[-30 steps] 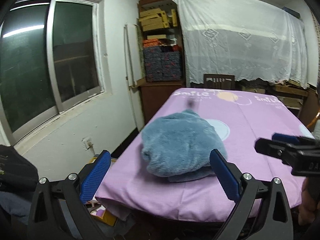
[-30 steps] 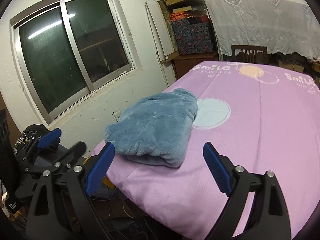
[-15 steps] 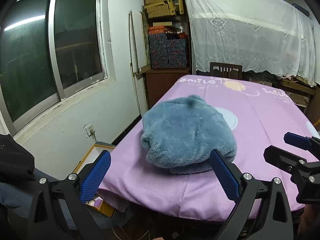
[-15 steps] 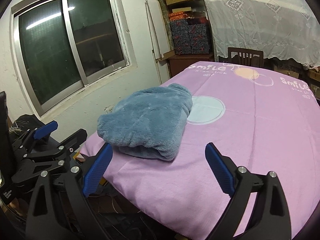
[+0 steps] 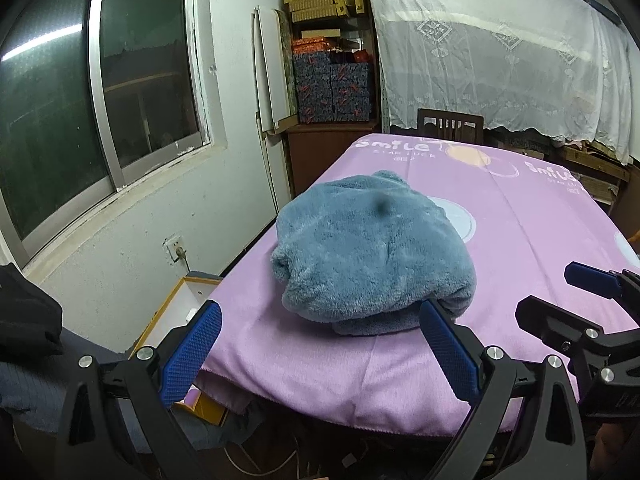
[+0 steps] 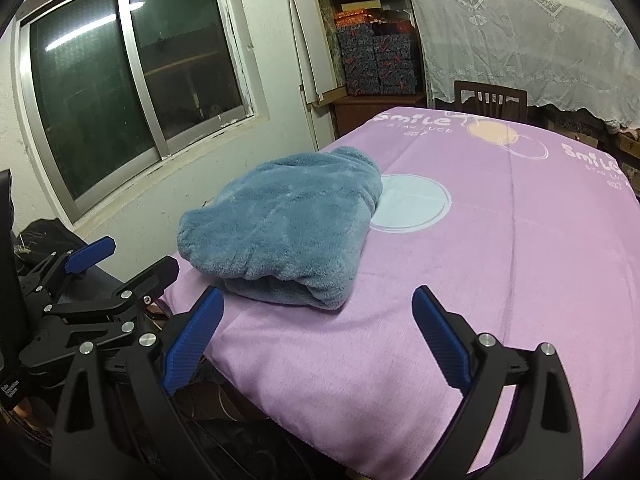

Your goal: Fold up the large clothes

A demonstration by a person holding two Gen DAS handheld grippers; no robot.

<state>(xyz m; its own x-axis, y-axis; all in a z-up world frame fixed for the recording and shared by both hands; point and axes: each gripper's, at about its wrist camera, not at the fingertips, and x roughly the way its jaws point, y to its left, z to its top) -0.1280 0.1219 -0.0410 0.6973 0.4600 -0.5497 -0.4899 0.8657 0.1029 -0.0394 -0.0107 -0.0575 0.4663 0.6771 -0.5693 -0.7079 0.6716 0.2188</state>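
1. Since nothing is being held right now, both tools hang off the near edge of the table with the work lying ahead of them.
2. Far left there's a window, and lower down a yellow-rimmed box on the floor by the table's near-left corner.
3. Left gripper: jaws spread wide, nothing between the blue pads. It hangs just off the near edge, close to the near-left corner.
4. The blue fleece garment sits bundled near the table's left edge, a little back from the near edge. It looks folded into a thick stack already, with a thinner layer poking out underneath at the front.
5. The bit that matters: from the left wrist view the bundle is dead ahead of the left gripper, centred between its pads, long axis running away toward the far edge.
6. Right gripper: also released, pads well apart, empty. From it, the garment lies ahead and to the left, so the left one looks nearer and better lined up.
7. My guess is the folding is mostly done and what's left is tidying that front lip or moving the stack.
8. Right of the bundle the purple cloth is bare apart from printed circles.
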